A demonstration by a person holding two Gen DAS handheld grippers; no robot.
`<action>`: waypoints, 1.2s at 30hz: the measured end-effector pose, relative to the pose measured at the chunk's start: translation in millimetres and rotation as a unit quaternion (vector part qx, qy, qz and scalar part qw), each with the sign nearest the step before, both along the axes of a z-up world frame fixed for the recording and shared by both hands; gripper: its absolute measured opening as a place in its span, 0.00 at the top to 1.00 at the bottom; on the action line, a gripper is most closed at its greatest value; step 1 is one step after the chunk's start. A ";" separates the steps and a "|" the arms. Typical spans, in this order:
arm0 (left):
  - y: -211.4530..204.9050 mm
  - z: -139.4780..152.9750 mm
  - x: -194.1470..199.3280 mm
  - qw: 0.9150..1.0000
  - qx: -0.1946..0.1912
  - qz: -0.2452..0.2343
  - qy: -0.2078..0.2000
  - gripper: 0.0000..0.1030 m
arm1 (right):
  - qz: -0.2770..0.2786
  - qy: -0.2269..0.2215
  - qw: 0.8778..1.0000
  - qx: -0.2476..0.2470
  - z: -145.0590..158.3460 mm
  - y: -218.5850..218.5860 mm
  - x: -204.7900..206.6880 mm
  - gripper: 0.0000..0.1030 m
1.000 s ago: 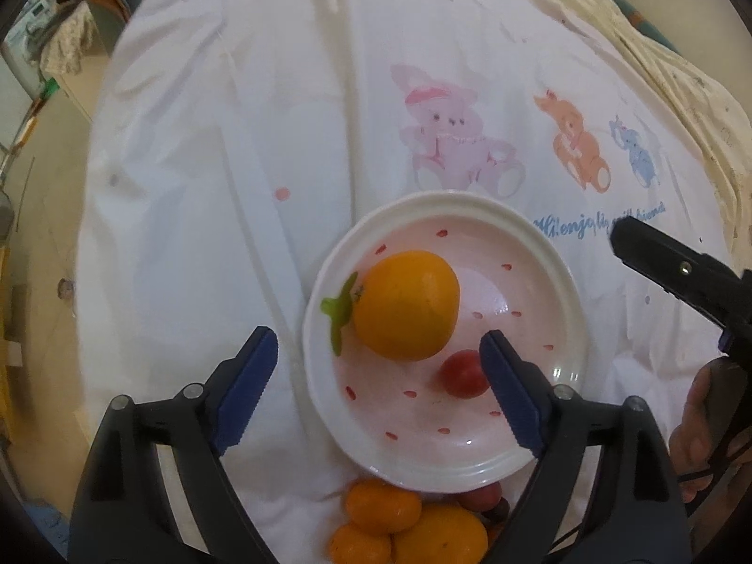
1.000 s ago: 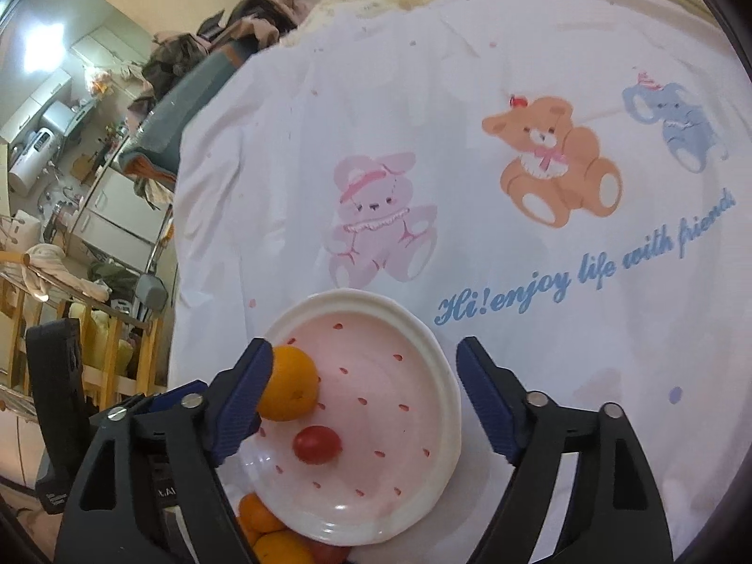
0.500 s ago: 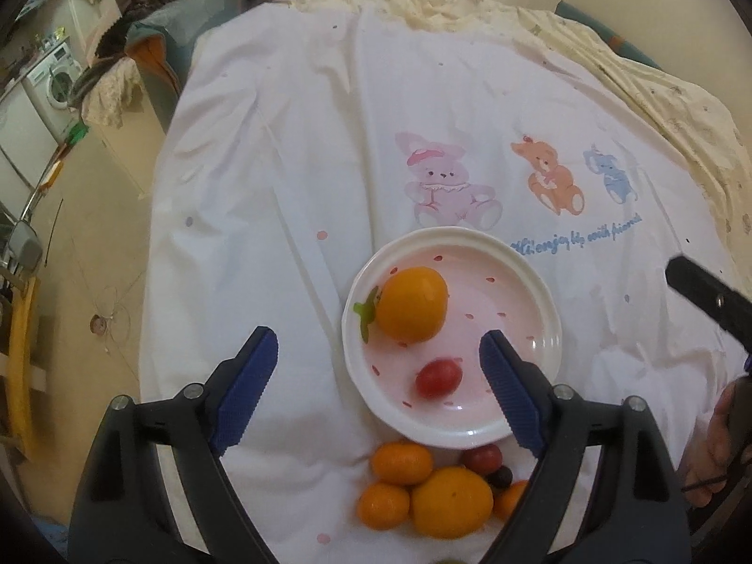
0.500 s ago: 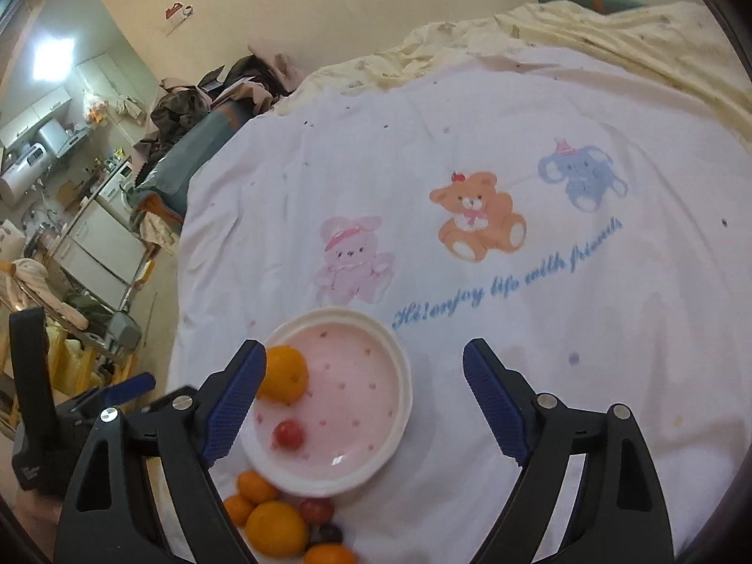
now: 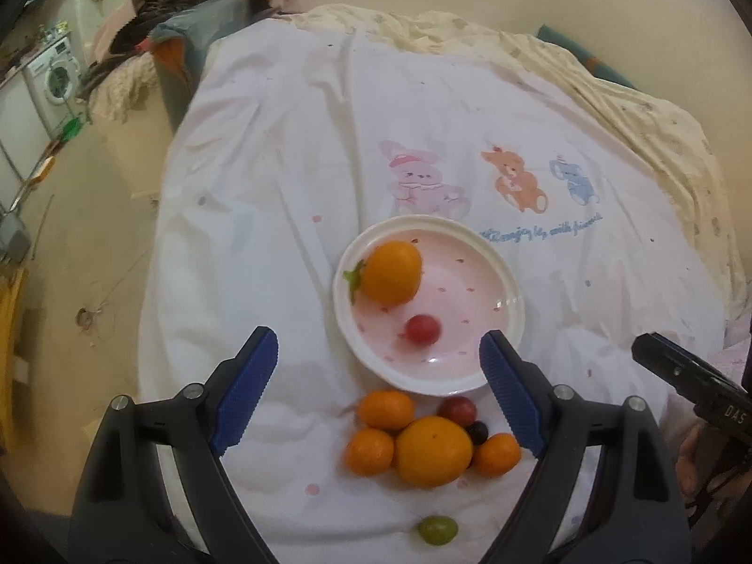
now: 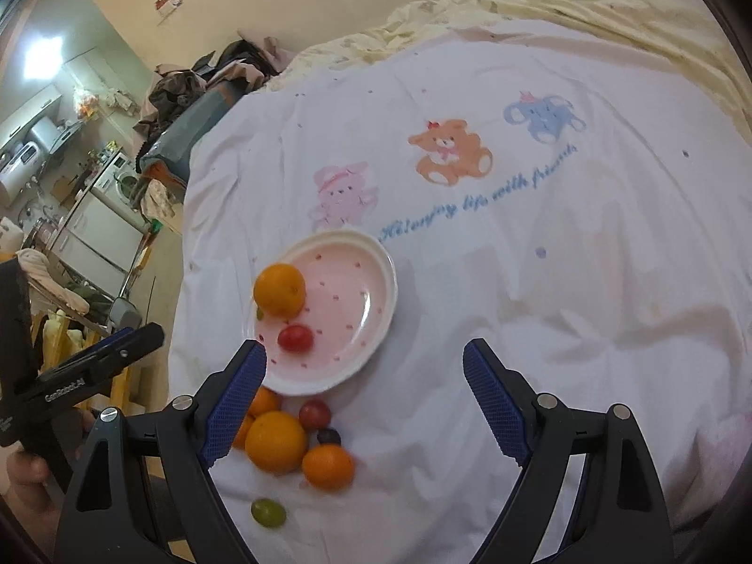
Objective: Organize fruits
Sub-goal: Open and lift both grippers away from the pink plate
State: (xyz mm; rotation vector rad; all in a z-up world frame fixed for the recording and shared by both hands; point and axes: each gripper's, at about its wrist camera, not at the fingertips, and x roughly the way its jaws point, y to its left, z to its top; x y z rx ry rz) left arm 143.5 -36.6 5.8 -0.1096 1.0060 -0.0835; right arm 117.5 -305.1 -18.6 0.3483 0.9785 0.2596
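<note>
Left hand-held gripper [image 5: 378,383] wide open, empty; right hand-held gripper [image 6: 364,387] same.

Setting was a lived-in home, a bedroom open to a utility or kitchen corner. Work surface was a bed: white duvet [image 6: 470,282] printed with a pink rabbit, an orange bear and a blue elephant above a line of blue script, with a cream patterned blanket [image 5: 634,108] bunched along its far edge. Heap of clothes [image 6: 207,80] lay piled at the bed's far corner. Front-loading washing machine [image 5: 51,80] stood on the bare floor to the left. White cabinets and small appliances [image 6: 28,160] lined that side. Plain beige walls.
</note>
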 end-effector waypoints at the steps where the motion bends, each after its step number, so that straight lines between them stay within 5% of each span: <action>1: -0.4 -0.9 -2.7 1.000 0.010 0.002 0.000 0.17 | -0.004 0.004 1.000 0.003 -2.0 -1.5 -2.3 0.14; 4: -1.9 -7.1 -11.6 0.999 0.040 0.001 0.007 0.17 | -0.018 0.015 1.000 0.006 -7.5 -5.3 -9.0 0.14; 10: -0.4 -28.0 -23.9 0.999 0.012 0.005 0.045 0.17 | -0.035 0.024 0.999 -0.010 -14.9 -8.4 -11.9 0.14; 19: -3.4 -63.0 -23.1 0.993 0.045 0.009 0.107 0.17 | -0.055 0.045 0.997 -0.001 -24.2 -13.8 -2.1 0.14; 25: 15.5 -88.4 -18.8 0.983 -0.015 0.050 0.174 0.18 | -0.044 0.051 0.998 -0.004 -26.9 -7.3 0.9 0.14; 27: 16.0 -95.0 -18.1 0.980 -0.029 0.053 0.188 0.24 | -0.039 0.054 0.998 -0.004 -28.1 -4.4 1.8 0.14; 29: 14.8 -104.0 -16.2 0.976 -0.040 0.053 0.208 0.41 | -0.034 0.056 0.998 -0.004 -29.1 -1.3 2.9 0.14; 36: 18.5 -120.0 -11.4 0.964 -0.098 0.064 0.238 0.51 | -0.022 0.057 0.998 -0.010 -30.9 7.1 4.0 0.14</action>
